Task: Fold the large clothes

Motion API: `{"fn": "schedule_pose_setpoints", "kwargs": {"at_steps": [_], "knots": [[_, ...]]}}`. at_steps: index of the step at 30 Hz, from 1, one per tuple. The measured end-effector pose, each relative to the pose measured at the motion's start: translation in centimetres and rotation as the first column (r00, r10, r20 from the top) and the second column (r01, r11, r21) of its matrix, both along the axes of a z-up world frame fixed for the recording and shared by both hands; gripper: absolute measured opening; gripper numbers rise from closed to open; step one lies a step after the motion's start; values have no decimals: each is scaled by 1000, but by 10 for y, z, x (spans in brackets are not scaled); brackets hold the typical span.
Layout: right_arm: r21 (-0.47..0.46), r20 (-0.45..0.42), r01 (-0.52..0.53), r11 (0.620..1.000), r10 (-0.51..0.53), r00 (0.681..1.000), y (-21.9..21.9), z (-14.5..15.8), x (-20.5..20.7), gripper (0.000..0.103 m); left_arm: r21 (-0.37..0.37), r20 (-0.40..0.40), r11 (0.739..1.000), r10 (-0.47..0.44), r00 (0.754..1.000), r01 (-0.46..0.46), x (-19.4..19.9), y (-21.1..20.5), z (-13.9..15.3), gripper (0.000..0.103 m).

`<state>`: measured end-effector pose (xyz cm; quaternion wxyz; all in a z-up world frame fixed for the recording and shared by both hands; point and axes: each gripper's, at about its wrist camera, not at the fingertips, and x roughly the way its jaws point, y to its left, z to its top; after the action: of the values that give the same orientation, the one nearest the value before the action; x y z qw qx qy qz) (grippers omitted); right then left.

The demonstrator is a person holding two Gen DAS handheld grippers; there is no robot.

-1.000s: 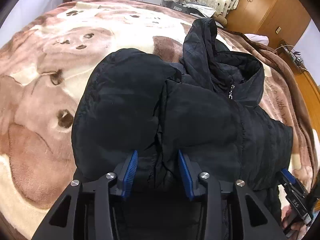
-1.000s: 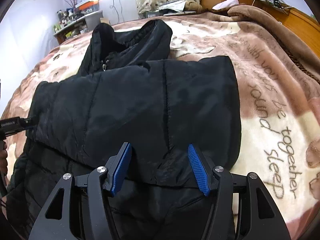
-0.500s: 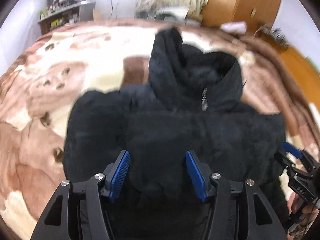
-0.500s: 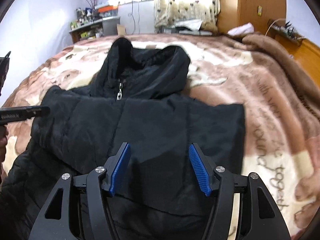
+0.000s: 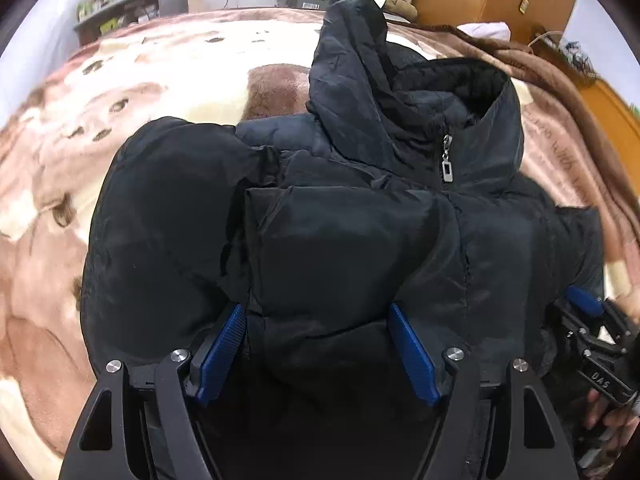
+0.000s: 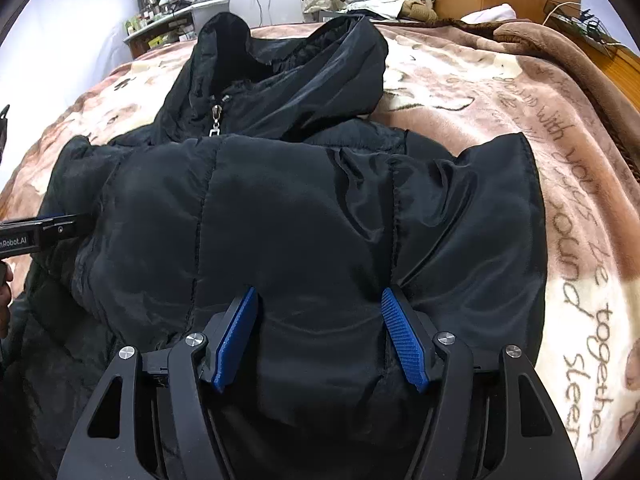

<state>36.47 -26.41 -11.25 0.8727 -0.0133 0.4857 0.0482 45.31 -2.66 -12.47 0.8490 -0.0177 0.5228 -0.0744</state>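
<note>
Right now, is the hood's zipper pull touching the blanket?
Apart. In the left wrist view the zipper pull hangs against the black jacket; jacket fabric surrounds it, with the blanket well off to the side.

The jacket (image 6: pixel 304 216) is made of black quilted cloth with a faint sheen, and its zipper pull (image 5: pixel 447 160) is of bright metal. The blanket (image 6: pixel 500 92) is fleecy and matt. Ribbed blue pads (image 6: pixel 402 336) are set in matt black plastic.

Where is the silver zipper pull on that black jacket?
The zipper pull hangs at the collar of the black puffer jacket, just below the hood, right of centre in the left wrist view.
</note>
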Motion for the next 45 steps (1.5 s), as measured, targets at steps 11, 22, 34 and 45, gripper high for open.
{"fn": "schedule_pose_setpoints", "kwargs": {"at_steps": [11, 22, 34, 45], "knots": [[6, -62, 21, 1000, -20, 998, 1, 7, 6, 65, -22, -67, 1000, 9, 998, -10, 7, 6, 9, 75], [181, 23, 62, 982, -67, 997, -25, 65, 7, 65, -135, -2, 989, 52, 999, -52, 9, 51, 67, 74], [293, 67, 135, 947, -162, 985, -54, 106, 107, 75, -295, -39, 954, 53, 998, -62, 112, 55, 99, 82], [261, 29, 172, 950, -185, 982, -51, 65, 196, 76, -364, -130, 922, 89, 988, -131, 204, 24, 48, 82]]}}
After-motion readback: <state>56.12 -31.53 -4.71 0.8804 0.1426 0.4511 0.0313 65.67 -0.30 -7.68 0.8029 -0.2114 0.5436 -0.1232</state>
